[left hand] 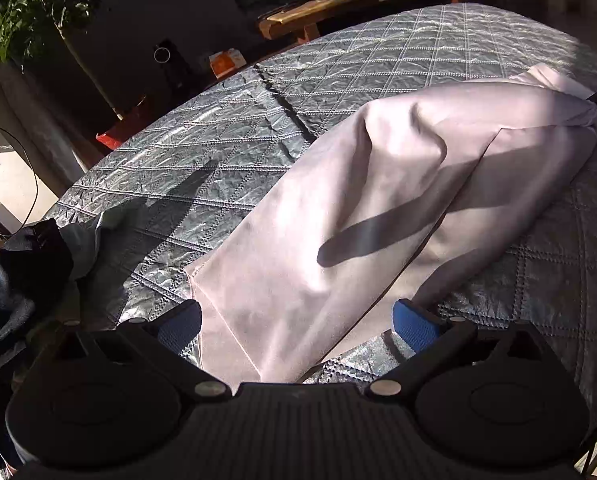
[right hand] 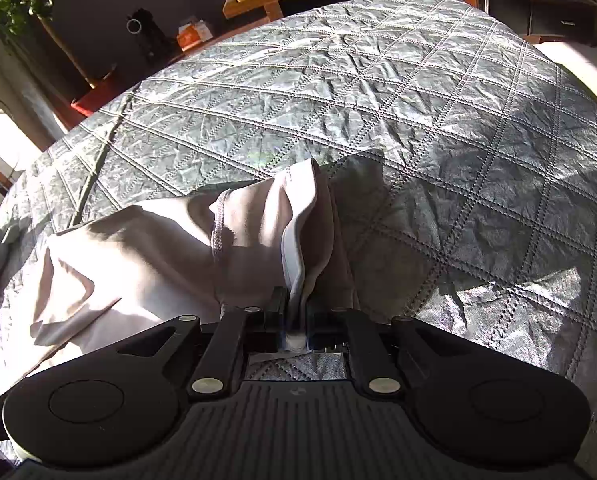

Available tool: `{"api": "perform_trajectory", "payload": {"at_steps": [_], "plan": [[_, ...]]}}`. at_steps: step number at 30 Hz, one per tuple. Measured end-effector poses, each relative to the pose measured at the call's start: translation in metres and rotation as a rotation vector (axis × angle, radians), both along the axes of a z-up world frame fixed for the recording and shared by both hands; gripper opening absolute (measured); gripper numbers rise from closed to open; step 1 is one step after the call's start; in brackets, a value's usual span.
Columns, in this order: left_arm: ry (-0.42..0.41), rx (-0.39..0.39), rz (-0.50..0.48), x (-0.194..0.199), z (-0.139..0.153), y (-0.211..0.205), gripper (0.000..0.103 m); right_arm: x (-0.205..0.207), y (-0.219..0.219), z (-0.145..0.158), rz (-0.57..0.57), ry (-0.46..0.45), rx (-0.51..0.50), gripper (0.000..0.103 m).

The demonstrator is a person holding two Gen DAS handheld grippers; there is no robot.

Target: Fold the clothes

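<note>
Pale garment (left hand: 338, 216) lying across a grey quilted bed (left hand: 218, 140), right gripper (right hand: 296, 316) pinching its bunched far end, left gripper (left hand: 298, 320) hovering, jaws spread, at its near hem

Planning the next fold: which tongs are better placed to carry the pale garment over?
Right. The right tongs are already shut on a bunched end of the pale garment; the left tongs are open, merely straddling its near end.
</note>
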State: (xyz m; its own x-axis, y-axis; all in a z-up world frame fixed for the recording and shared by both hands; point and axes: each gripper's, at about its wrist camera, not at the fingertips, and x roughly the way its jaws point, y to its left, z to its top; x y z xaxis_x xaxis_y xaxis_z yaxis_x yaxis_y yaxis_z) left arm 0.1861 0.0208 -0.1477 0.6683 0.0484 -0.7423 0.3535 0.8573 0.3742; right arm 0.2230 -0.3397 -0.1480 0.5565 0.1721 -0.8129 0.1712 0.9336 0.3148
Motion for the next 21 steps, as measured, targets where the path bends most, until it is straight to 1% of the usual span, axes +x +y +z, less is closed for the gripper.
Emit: {"api": "perform_trajectory", "payload": {"at_steps": [3, 5, 7, 9, 12, 13, 14, 15, 17, 18, 21], "plan": [[-0.003, 0.061, -0.035, -0.002, -0.008, -0.010, 0.102, 0.000, 0.000, 0.000, 0.005, -0.002, 0.000, 0.012], [-0.007, 0.065, -0.044, -0.002, -0.009, -0.012, 0.102, -0.001, 0.001, 0.000, 0.013, -0.003, -0.008, 0.011], [0.007, 0.040, -0.037, 0.000, -0.008, -0.009, 0.101, 0.000, 0.002, 0.001, 0.024, -0.004, -0.021, 0.011], [0.023, 0.009, -0.025, 0.003, -0.006, -0.004, 0.099, 0.000, 0.004, 0.001, 0.035, -0.005, -0.037, 0.011], [0.029, -0.051, -0.002, 0.007, 0.000, 0.005, 0.096, 0.000, 0.007, 0.002, 0.052, -0.009, -0.064, 0.011], [0.036, -0.093, -0.001, 0.008, 0.004, 0.009, 0.096, 0.000, 0.008, 0.002, 0.054, -0.009, -0.068, 0.011], [0.037, -0.120, 0.002, 0.009, 0.006, 0.012, 0.096, 0.000, 0.008, 0.002, 0.054, -0.008, -0.067, 0.011], [0.034, -0.123, 0.006, 0.010, 0.006, 0.013, 0.096, 0.000, 0.007, 0.002, 0.054, -0.008, -0.066, 0.011], [0.031, -0.085, 0.014, 0.011, 0.002, 0.012, 0.096, 0.000, 0.007, 0.002, 0.054, -0.007, -0.066, 0.011], [0.033, -0.059, 0.018, 0.012, -0.002, 0.010, 0.093, 0.000, 0.007, 0.002, 0.054, -0.007, -0.066, 0.011], [0.056, -0.045, 0.009, 0.015, -0.007, 0.010, 0.088, 0.000, 0.007, 0.002, 0.056, -0.006, -0.066, 0.011]]}}
